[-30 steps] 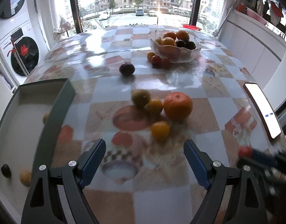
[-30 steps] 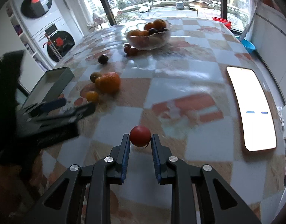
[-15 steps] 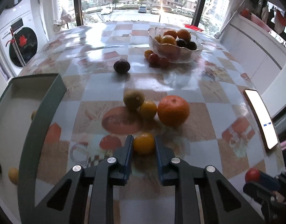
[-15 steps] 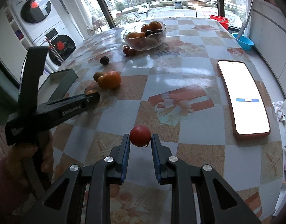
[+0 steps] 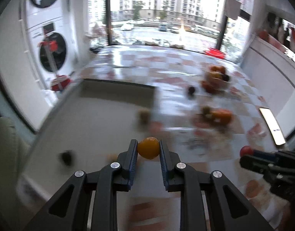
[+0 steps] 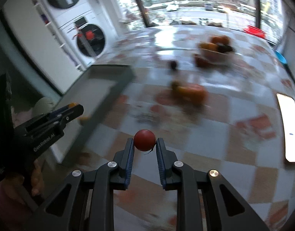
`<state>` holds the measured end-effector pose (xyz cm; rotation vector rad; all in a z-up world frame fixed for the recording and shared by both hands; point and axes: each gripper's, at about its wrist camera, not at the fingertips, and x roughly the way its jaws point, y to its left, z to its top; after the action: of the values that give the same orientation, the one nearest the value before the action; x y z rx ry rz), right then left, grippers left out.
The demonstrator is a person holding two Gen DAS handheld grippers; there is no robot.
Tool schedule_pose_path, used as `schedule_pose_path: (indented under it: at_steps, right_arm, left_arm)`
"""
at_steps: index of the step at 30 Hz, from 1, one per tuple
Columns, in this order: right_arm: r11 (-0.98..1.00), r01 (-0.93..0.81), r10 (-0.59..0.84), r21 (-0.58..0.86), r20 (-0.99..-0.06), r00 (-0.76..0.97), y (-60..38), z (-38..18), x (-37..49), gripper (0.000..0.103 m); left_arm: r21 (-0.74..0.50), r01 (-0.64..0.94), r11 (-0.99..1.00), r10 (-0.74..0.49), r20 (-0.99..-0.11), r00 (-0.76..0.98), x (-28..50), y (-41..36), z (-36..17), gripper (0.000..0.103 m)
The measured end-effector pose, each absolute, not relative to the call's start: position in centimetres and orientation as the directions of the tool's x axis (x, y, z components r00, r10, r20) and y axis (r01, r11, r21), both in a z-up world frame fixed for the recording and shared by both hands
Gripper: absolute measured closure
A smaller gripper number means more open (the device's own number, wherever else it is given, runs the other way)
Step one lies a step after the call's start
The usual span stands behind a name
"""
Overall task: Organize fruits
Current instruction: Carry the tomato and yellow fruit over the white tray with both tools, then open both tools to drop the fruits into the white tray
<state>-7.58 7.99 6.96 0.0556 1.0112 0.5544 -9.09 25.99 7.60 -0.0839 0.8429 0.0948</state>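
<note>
Grippers both tip down toward the table point(image 6: 214, 127). The left gripper point(image 5: 148, 150) pinches a small yellow fruit point(image 5: 148, 147) between its two blue pads. It hangs above the pale inside of a grey tray point(image 5: 101, 119), near the tray's right wall. The right gripper point(image 6: 144, 144) pinches a small red fruit point(image 6: 144, 140) at its tips, up in the air over the checked cloth. A thin dark stem pokes out low on the red fruit's right side.

In the left wrist view the right gripper shows at the right edge, side-on, with the red fruit at its tip. In the right wrist view the left gripper shows at the left, side-on, reaching over the tray's edge, and a hand point(image 6: 34, 179) grips its handle. Only a sliver of the yellow fruit peeks out there.

Both pictures are smeared. Two or three small fruits lie in the tray, but they are only blobs: a dark one point(image 5: 67, 156), a brownish one point(image 5: 144, 114), and a faint pale spot. A big orange point(image 6: 193, 92) sits out on the table with smaller fruits touching it; how many is hard to tell. A dark round fruit point(image 6: 173, 64) sits alone further back. A glass bowl point(image 6: 214, 54) of fruit stands behind, with red fruits just beside it. A lit phone point(image 6: 289, 127) lies at the right.

Both held fruits look round, so no long side can be made out.
</note>
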Motion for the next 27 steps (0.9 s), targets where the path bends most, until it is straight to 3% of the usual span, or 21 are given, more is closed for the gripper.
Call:
schedule_pose_path:
  at_steps: [8, 17, 19, 20, 21, 22, 23, 24, 27]
  right_arm:
    - [0.797, -0.493, 0.541, 0.349, -0.776, 0.324, 17.3, 7.4, -6.5, 0.078]
    - [0.809, -0.479, 0.497, 0.339, -0.831, 0.250, 24.2, 4.5, -4.2, 0.075]
    - [0.816, -0.478, 0.478, 0.325, -0.844, 0.243, 24.4, 4.2, -4.0, 0.061]
    - [0.818, -0.478, 0.473, 0.320, -0.847, 0.244, 24.4, 4.2, -3.9, 0.046]
    - [0.801, -0.488, 0.506, 0.347, -0.828, 0.242, 24.1, 4.6, -4.0, 0.030]
    - [0.793, -0.494, 0.522, 0.357, -0.817, 0.247, 23.9, 5.1, -4.1, 0.021]
    - [0.796, -0.493, 0.519, 0.350, -0.814, 0.260, 23.7, 5.6, -4.3, 0.009]
    - [0.808, -0.490, 0.507, 0.328, -0.811, 0.293, 23.1, 6.4, -4.6, 0.006]
    - [0.813, -0.487, 0.514, 0.320, -0.788, 0.340, 20.8, 7.7, -5.1, 0.006]
  left_arm:
    - [0.010, -0.228, 0.973, 0.155, -0.766, 0.624, -10.3, 34.0, 6.1, 0.079]
    - [0.020, -0.252, 0.968, 0.170, -0.789, 0.590, -10.3, 34.9, 3.8, 0.079]
    - [0.046, -0.251, 0.967, 0.187, -0.794, 0.579, -10.3, 34.9, 3.5, 0.078]
    - [0.052, -0.247, 0.968, 0.189, -0.797, 0.573, -10.4, 34.9, 3.4, 0.077]
    - [0.058, -0.242, 0.969, 0.190, -0.800, 0.569, -10.3, 34.9, 3.1, 0.066]
    - [0.064, -0.243, 0.968, 0.196, -0.799, 0.569, -10.4, 34.9, 3.1, 0.051]
    - [0.074, -0.250, 0.966, 0.210, -0.789, 0.578, -10.6, 34.8, 3.1, 0.021]
    - [0.083, -0.263, 0.961, 0.232, -0.762, 0.605, -10.9, 34.6, 3.4, 0.014]
    - [0.110, -0.257, 0.960, 0.256, -0.716, 0.650, -11.5, 33.4, 4.2, 0.014]
